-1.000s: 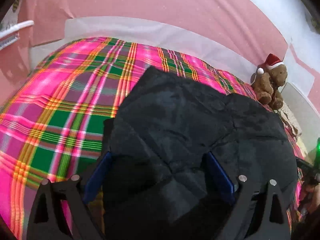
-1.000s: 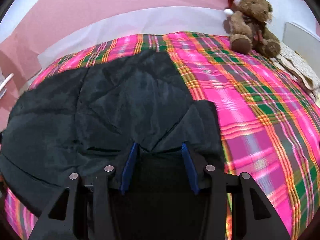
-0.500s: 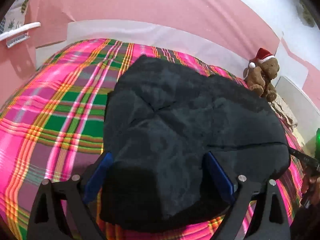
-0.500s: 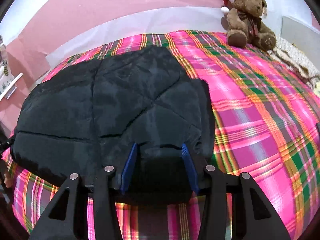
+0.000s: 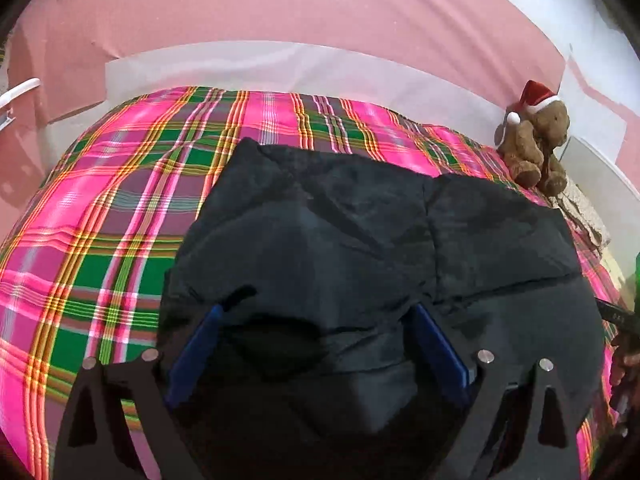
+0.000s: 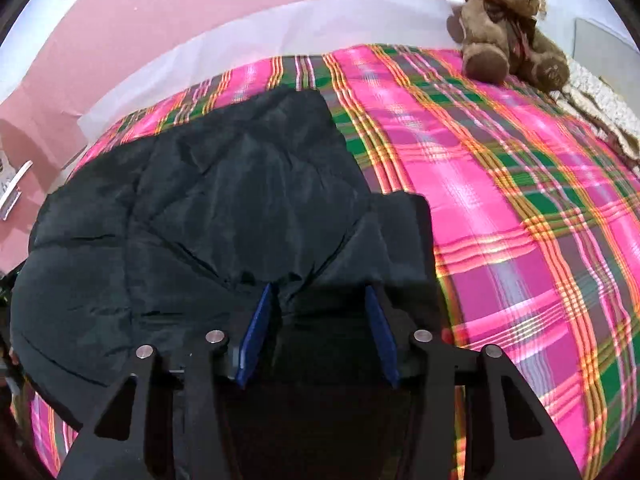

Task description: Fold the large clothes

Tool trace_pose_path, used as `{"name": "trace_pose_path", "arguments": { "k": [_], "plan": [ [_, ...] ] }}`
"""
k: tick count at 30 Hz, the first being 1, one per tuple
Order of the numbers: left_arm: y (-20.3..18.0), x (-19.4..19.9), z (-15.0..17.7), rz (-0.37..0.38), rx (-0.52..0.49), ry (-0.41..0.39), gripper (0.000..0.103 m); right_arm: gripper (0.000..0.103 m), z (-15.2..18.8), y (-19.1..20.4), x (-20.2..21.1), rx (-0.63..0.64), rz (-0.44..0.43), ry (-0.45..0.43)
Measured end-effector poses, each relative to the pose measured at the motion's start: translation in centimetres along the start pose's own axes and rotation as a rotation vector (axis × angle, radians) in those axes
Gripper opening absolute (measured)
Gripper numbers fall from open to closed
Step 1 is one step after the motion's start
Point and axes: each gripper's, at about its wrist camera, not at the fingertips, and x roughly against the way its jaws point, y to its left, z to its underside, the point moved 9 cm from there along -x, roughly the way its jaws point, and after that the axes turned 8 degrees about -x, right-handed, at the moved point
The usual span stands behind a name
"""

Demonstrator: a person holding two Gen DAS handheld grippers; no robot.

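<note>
A large black quilted jacket (image 5: 360, 240) lies folded on a bed with a pink and green plaid cover (image 5: 120, 208). It also shows in the right wrist view (image 6: 224, 208). My left gripper (image 5: 316, 312) is open, its blue pads wide apart over the jacket's near left part, with fabric bunched between them. My right gripper (image 6: 318, 292) is open over the jacket's near right edge, beside a folded sleeve end (image 6: 404, 236). Black fabric lies between its blue pads.
A brown teddy bear with a Santa hat (image 5: 536, 144) sits at the bed's far right corner, also in the right wrist view (image 6: 508, 24). A pink wall with a white band (image 5: 280, 60) stands behind the bed. A knitted cloth (image 6: 600, 104) lies at the right edge.
Both grippers rose and pulled back half a second ago, then came down and forward over the jacket's near edge. The jacket's shape changed slightly; both grippers stayed open.
</note>
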Motion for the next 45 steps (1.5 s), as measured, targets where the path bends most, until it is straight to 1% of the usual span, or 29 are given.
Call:
{"name": "trace_pose_path", "arguments": {
  "k": [3,4,6,7,8,10,12,13,15,17,19,24,28,31,35,37,41,45],
  "plan": [
    [-0.1,0.8,-0.6,-0.009,-0.013,0.013,0.096,0.05,-0.6,0.2,0.9,-0.008,0.035,0.01],
    [-0.2,1.3,-1.0,-0.007,-0.021,0.002,0.095,0.05,-1.2,0.5,1.7,-0.006,0.039,-0.011],
    [-0.1,2.3,-2.5,0.001,-0.032,-0.037,0.095,0.05,-3.1,1.8,3.7,0.0,-0.027,-0.078],
    [0.2,2.5,-3.3,-0.005,-0.034,-0.052,0.096,0.05,-3.6,2.2,3.9,-0.001,-0.038,-0.085],
    [0.4,2.3,-4.2,-0.014,-0.037,-0.061,0.096,0.05,-4.6,2.7,3.9,0.001,-0.046,-0.089],
    [1.3,1.0,-5.5,-0.027,-0.03,-0.043,0.095,0.05,-6.2,3.3,2.9,0.008,-0.052,-0.09],
    [2.3,-1.1,-6.0,-0.04,-0.017,-0.004,0.095,0.05,-7.2,3.7,1.1,0.008,-0.048,-0.069],
    [2.8,-2.2,-6.0,-0.042,-0.001,0.023,0.095,0.05,-7.6,3.7,-0.1,0.0,-0.047,-0.042],
    [3.5,-4.4,-5.3,-0.032,0.023,0.074,0.096,0.05,-7.3,3.3,-3.0,0.009,-0.024,0.026],
    [3.7,-6.0,-4.2,-0.005,0.062,0.102,0.096,0.05,-6.4,2.9,-4.9,0.029,-0.006,0.067],
    [3.7,-6.3,-3.9,0.0,0.072,0.085,0.096,0.05,-5.9,2.5,-5.6,0.019,-0.005,0.065],
    [3.4,-6.8,-3.6,-0.005,0.065,0.082,0.096,0.05,-5.4,2.2,-6.1,0.03,0.01,0.056],
    [3.4,-6.7,-3.7,-0.015,0.061,0.08,0.097,0.05,-5.7,2.4,-6.3,0.045,0.03,0.043],
    [3.4,-5.7,-4.3,-0.051,0.043,0.072,0.096,0.05,-6.2,2.5,-5.5,0.042,0.035,0.018],
    [3.0,-2.7,-5.2,-0.095,0.006,0.023,0.096,0.051,-6.5,2.8,-2.0,0.054,0.046,-0.039],
    [2.7,-0.7,-5.5,-0.108,-0.007,-0.012,0.096,0.051,-6.5,3.3,-0.3,0.07,0.031,-0.066],
    [2.0,2.9,-5.4,-0.138,-0.019,-0.063,0.096,0.053,-5.0,4.3,3.4,0.1,-0.024,-0.116],
    [0.9,6.0,-4.5,-0.154,-0.027,-0.091,0.096,0.055,-2.3,4.6,5.9,0.111,-0.054,-0.128]
  ]
}}
